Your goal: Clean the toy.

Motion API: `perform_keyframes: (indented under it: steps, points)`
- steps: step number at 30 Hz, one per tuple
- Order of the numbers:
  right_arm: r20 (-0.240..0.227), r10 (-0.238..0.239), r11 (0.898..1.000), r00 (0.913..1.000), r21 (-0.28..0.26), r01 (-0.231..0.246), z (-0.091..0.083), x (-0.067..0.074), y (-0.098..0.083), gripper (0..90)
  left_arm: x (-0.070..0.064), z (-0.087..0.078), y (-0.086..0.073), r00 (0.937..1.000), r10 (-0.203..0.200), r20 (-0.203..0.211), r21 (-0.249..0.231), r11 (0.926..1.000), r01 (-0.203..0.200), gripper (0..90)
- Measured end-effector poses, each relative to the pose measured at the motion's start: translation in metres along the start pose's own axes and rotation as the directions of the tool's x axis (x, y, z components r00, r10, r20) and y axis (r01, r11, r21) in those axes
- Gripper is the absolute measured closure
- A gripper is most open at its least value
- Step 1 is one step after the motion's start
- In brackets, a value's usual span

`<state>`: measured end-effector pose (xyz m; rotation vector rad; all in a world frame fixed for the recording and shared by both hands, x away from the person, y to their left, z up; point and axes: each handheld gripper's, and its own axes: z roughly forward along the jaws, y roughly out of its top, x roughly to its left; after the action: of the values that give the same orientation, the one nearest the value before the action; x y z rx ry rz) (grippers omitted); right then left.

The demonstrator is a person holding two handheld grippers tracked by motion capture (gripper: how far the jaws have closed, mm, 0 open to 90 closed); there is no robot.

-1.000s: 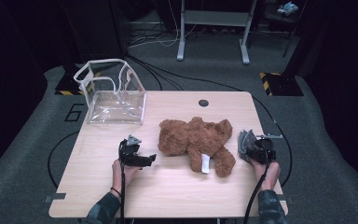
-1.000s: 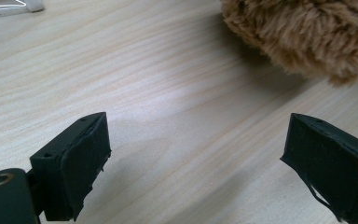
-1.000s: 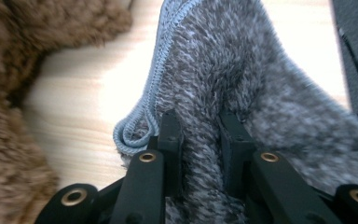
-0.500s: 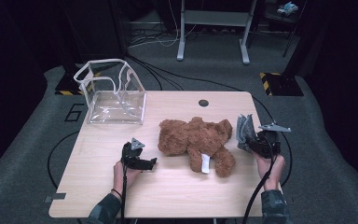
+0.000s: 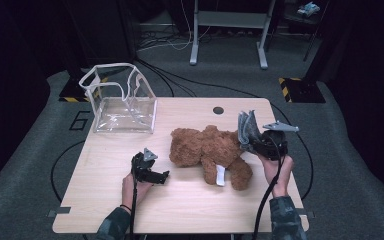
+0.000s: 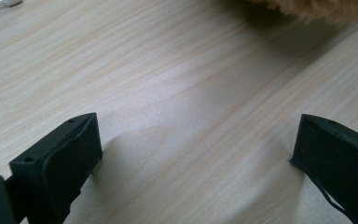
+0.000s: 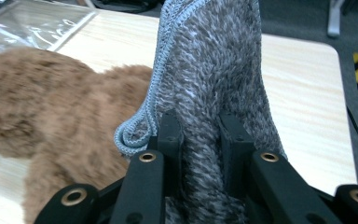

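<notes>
Right tool pinches grey cloth beside teddy bear

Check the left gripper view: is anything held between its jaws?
No: the left gripper has its jaws wide apart over bare table, and the teddy bear lies beyond them, untouched.

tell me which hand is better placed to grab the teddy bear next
Left. The left gripper is open with nothing between its fingers and sits low on the table beside the teddy bear. The right gripper is shut on a grey cloth.
</notes>
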<state>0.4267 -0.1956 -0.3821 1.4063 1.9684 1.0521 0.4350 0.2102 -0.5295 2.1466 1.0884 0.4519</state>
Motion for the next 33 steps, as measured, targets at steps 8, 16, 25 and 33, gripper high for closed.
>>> perform_keyframes:
  steps: [8,16,25,33]
  points:
    - [-0.061,-0.058,0.998,0.9965,-0.020,0.057,0.004,0.029,0.018,73.8,-0.001,0.003,0.002,1.0000,0.006,0.004,-0.013,0.9999,-0.006,0.0]
    - [-0.127,-0.113,0.994,0.9854,-0.015,0.112,0.017,0.059,0.031,73.7,-0.001,0.003,0.003,0.9998,0.020,0.009,-0.013,0.9997,-0.020,0.9]
    - [-0.193,-0.141,0.990,0.9709,0.001,0.144,0.037,0.091,0.040,73.3,-0.001,0.003,0.003,0.9999,0.016,0.005,-0.016,0.9997,-0.016,1.6]
    - [-0.233,-0.178,0.982,0.9562,0.014,0.186,0.055,0.115,0.048,72.8,-0.001,0.003,0.003,0.9998,0.019,0.008,-0.018,0.9997,-0.019,2.9]
